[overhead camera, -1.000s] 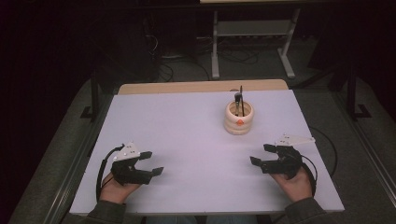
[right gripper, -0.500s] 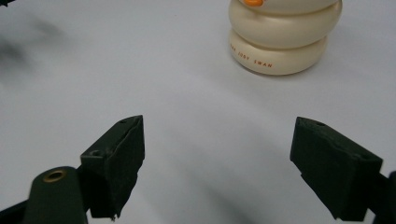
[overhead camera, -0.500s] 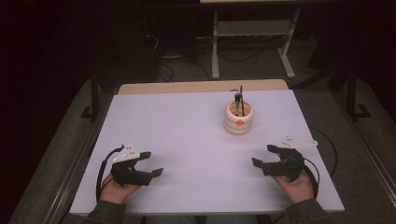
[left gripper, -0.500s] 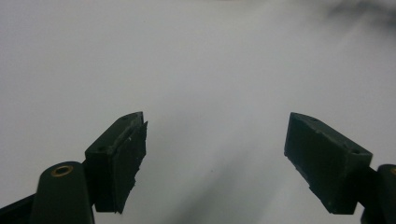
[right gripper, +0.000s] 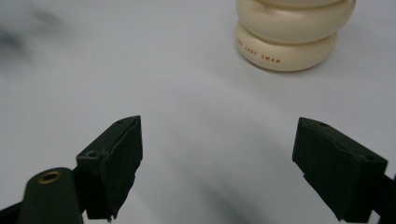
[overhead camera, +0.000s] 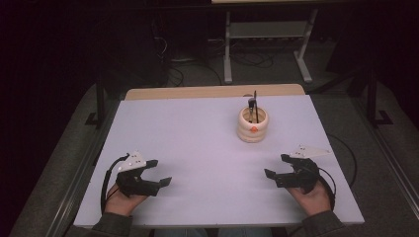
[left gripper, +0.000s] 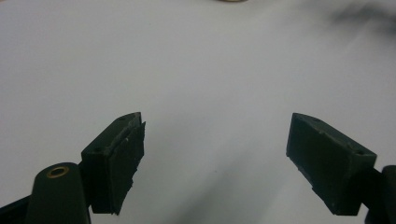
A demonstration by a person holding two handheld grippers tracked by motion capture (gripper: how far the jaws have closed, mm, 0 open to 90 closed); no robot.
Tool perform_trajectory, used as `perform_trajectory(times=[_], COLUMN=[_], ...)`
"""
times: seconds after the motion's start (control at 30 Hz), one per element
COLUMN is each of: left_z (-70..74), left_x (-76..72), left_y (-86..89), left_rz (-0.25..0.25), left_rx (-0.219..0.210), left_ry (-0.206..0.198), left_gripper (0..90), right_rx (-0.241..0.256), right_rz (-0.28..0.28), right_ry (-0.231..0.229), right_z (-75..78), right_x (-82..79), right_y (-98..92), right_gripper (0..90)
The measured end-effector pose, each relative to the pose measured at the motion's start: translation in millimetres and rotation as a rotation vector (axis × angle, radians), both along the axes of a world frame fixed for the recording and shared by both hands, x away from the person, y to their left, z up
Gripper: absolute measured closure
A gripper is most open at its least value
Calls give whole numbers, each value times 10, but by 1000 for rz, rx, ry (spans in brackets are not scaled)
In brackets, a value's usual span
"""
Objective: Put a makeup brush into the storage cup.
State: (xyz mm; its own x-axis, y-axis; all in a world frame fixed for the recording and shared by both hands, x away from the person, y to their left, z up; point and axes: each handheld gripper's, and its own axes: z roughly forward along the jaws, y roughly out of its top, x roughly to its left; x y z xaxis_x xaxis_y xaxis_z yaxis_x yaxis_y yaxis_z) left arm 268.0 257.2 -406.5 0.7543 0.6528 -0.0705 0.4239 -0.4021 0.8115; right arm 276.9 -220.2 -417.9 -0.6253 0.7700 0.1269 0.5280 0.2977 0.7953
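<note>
1. left gripper (overhead camera: 160,173) low over the near left part of the white table (overhead camera: 197,128), held in the person's left hand (overhead camera: 121,197), jaws pointing toward the table's middle.
2. jaws of the left gripper spread wide apart in the left gripper view (left gripper: 215,154), nothing between them, bare white surface under them.
3. right gripper (overhead camera: 276,167) low over the near right part of the table, held in the right hand (overhead camera: 311,197), jaws pointing inward to the left.
4. also released: in the right gripper view (right gripper: 217,158) two black jaws far apart, nothing held, white table between them.
5. grey three-cornered plate on top of each gripper, black cable looping behind each wrist, seen from the high view.
6. cream ribbed holder (overhead camera: 252,123) upright on the far right-of-centre part of the table, well apart from both grippers, nearer to the right one.
7. same holder at the top of the right gripper view (right gripper: 294,37), ahead of the jaws and a little to their right, small orange letters on its lower ring, not touched.
8. thin dark utensils (overhead camera: 254,106) standing inside the holder, sticking up above its rim; exact kind too small to tell.
9. small orange mark on the front of the holder in the high view.
10. two grippers well apart from each other, one at each side of the near edge.
</note>
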Motion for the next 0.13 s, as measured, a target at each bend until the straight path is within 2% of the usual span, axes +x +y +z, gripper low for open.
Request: perform_trajectory(times=[0.13], left_z=[-1], left_x=[1], left_y=[-1], left_rz=[-2], left_rx=[4], left_ry=[-2], left_gripper=[183], right_rx=[1], right_rz=[4], right_ry=[-2], right_z=[-1], right_x=[4], right_y=[5], right_gripper=[153])
